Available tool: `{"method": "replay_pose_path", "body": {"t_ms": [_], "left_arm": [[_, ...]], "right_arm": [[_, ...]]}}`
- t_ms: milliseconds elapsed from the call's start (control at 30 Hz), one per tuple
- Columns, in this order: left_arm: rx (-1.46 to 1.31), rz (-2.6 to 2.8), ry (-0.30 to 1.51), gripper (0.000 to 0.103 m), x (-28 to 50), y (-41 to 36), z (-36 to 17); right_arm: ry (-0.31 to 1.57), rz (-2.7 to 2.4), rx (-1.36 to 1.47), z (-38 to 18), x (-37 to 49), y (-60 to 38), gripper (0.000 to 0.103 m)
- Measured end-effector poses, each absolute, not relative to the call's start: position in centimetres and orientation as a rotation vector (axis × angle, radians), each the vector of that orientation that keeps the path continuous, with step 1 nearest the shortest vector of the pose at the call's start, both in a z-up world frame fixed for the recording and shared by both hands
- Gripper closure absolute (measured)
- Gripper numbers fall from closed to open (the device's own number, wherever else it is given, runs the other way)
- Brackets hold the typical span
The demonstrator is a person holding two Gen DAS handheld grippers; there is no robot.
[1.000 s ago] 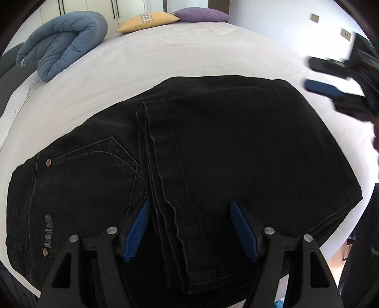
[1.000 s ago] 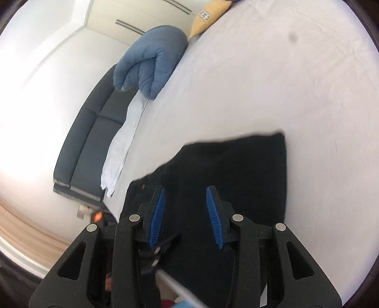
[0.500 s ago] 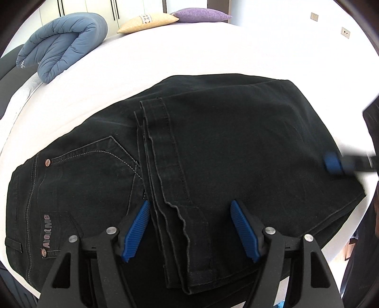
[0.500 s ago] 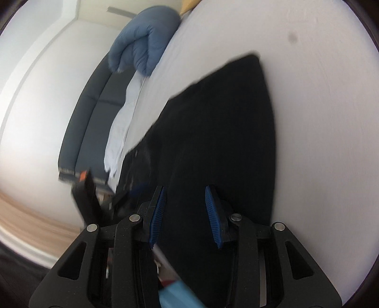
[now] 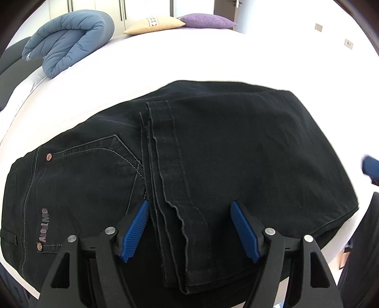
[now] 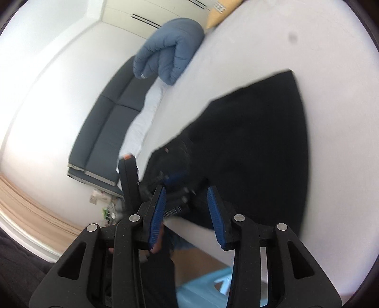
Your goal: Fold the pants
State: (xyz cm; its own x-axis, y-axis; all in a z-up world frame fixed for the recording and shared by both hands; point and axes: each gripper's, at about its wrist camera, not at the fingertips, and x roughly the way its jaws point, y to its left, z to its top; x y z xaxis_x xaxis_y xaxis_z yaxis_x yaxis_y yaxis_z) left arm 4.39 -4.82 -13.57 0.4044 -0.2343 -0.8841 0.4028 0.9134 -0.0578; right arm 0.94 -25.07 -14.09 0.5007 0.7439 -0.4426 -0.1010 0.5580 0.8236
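Black pants point(image 5: 236, 154) lie folded on the white bed point(image 5: 189, 54), legs doubled back so the hems point(image 5: 165, 151) rest over the seat near the back pocket point(image 5: 94, 161). My left gripper point(image 5: 189, 232) is open and empty, hovering over the hems at the near edge. My right gripper point(image 6: 187, 210) is open and empty over the near right edge of the pants point(image 6: 248, 154). A blue fingertip point(image 5: 370, 165) of it shows at the right edge of the left wrist view. The left gripper point(image 6: 170, 182) shows blurred in the right wrist view.
A rolled blue duvet point(image 5: 68, 42) lies at the bed's far left, with a beige pillow point(image 5: 154, 23) and a purple pillow point(image 5: 206, 22) at the head. A dark sofa point(image 6: 106, 132) stands beside the bed. A light blue stool point(image 6: 213, 286) is below the bed edge.
My right gripper has swung down from above the bed to the near right edge of the pants. My left gripper has stayed open over the hems. The pants have not moved.
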Motion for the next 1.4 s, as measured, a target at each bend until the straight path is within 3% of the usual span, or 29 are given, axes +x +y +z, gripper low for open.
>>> {"method": "replay_pose_path", "body": {"t_ms": [100, 167, 233, 333, 600, 1067, 1133, 1167, 1267, 1300, 1333, 1400], "left_arm": [[0.065, -0.385, 1.101, 0.030, 4.0, -2.5, -12.4], [-0.015, -0.349, 1.083, 0.028, 3.3, -0.2, -11.3], [-0.138, -0.286, 1.054, 0.021, 2.3, 3.8, -10.2], [-0.328, -0.184, 1.024, 0.019, 0.9, 10.2, -9.4], [-0.866, -0.006, 0.929, 0.015, -1.3, 24.7, -11.9], [-1.126, -0.045, 0.898, 0.013, 0.8, 27.4, -16.4], [-1.175, -0.061, 0.883, 0.018, 1.3, 27.4, -16.7], [-1.191, -0.062, 0.885, 0.026, 1.5, 27.5, -16.8], [-1.244, -0.076, 0.898, 0.057, 2.1, 27.6, -17.5], [-1.258, -0.081, 0.908, 0.073, 2.5, 27.5, -17.9], [-1.260, -0.079, 0.908, 0.081, 2.7, 27.4, -18.1], [-1.243, -0.079, 0.893, 0.083, 2.7, 27.3, -17.6]], "right_arm": [[0.922, 0.621, 0.863, -15.1, 3.9, -23.8, 0.067], [1.032, 0.599, 0.852, -17.8, 5.4, -22.1, 0.067], [1.142, 0.555, 0.737, -20.6, 5.5, -19.8, 0.070], [1.083, 0.564, 0.639, -19.4, 4.3, -18.7, 0.069], [0.950, 0.729, 0.887, -15.1, 5.4, -18.3, 0.067], [0.994, 0.773, 0.963, -16.1, 7.6, -13.6, 0.067], [0.978, 0.774, 0.994, -16.0, 8.0, -13.8, 0.067], [0.971, 0.774, 1.005, -16.1, 8.3, -14.0, 0.067], [0.955, 0.769, 1.020, -15.7, 9.4, -14.4, 0.067], [0.959, 0.766, 1.016, -15.6, 9.6, -14.5, 0.067], [0.966, 0.762, 1.007, -15.5, 10.2, -14.3, 0.067], [0.995, 0.760, 0.983, -15.5, 11.9, -13.5, 0.067]]}}
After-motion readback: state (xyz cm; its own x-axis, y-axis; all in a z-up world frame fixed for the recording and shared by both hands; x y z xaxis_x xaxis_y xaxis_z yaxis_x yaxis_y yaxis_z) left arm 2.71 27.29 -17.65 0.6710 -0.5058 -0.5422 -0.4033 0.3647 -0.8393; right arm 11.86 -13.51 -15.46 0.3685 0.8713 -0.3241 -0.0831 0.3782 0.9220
